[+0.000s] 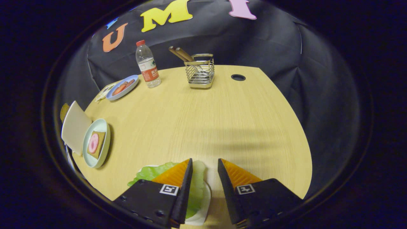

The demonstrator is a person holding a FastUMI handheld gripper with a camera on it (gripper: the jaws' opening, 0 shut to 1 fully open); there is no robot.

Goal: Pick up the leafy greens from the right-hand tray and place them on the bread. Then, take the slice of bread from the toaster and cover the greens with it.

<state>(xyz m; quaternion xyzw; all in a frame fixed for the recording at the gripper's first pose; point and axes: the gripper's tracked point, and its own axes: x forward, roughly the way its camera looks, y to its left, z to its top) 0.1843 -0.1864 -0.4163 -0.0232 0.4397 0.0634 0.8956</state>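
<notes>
Two fingers of the gripper [205,165] stand apart above the near edge of a pale wooden tabletop [222,121], clamped on nothing. Leafy greens [152,171] lie on a white tray [205,206] beneath the left finger, reaching into the gap between the two. Farther left, a round plate [106,127] carries bread [101,140] topped with a pink slice. At the far side stand a water bottle [148,65] and a wire basket [200,74].
</notes>
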